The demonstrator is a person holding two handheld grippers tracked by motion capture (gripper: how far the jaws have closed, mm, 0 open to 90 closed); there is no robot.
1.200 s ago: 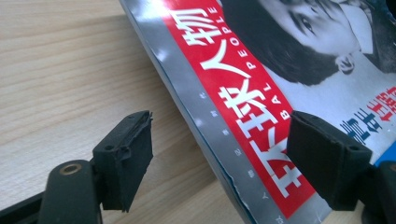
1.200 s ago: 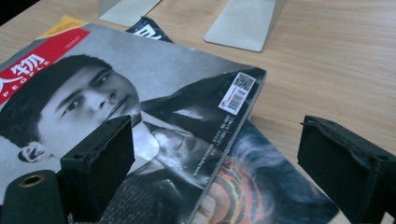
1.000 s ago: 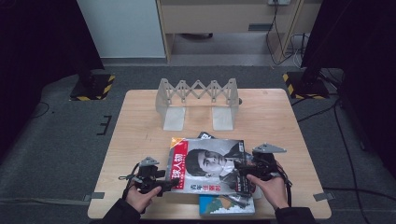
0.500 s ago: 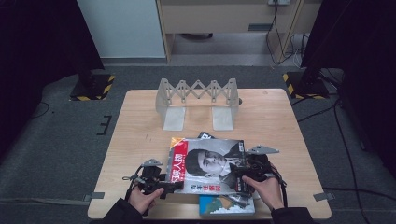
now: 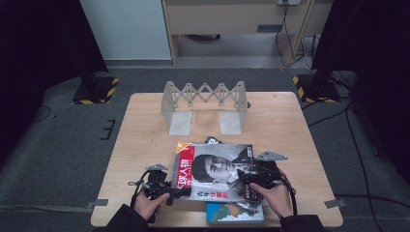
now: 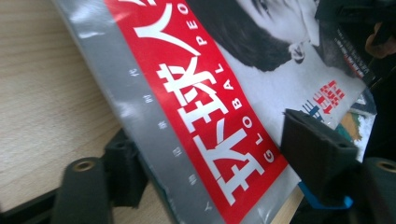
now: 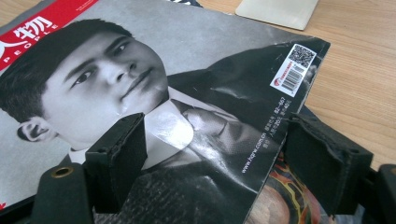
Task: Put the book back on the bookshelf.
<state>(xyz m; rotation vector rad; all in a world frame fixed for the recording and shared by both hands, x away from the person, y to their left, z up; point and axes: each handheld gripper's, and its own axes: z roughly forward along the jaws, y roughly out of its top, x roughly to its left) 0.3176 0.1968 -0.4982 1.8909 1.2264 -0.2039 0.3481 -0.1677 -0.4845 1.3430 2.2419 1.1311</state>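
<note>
A magazine (image 5: 212,169) with a red title band and a black-and-white portrait lies on top of a small pile near the table's front edge. My left gripper (image 5: 178,192) is at its left spine edge. In the left gripper view the red band (image 6: 210,116) runs between the jaws of the left gripper (image 6: 215,149), which have just been closing with a gap still showing. My right gripper (image 5: 240,182) is at the magazine's lower right corner. In the right gripper view that corner (image 7: 261,140) lies between the jaws of the right gripper (image 7: 219,140), which have narrowed but stand apart from it.
A teal-covered magazine (image 5: 234,212) sticks out below the top one, and a dark one (image 5: 212,140) peeks out behind it. A grey folding rack (image 5: 205,104) stands at the back of the wooden table (image 5: 145,125). Dark floor surrounds the table.
The right hand has shifted slightly toward the table's near edge along the magazine's right side. The left hand and the magazine lie as before.
</note>
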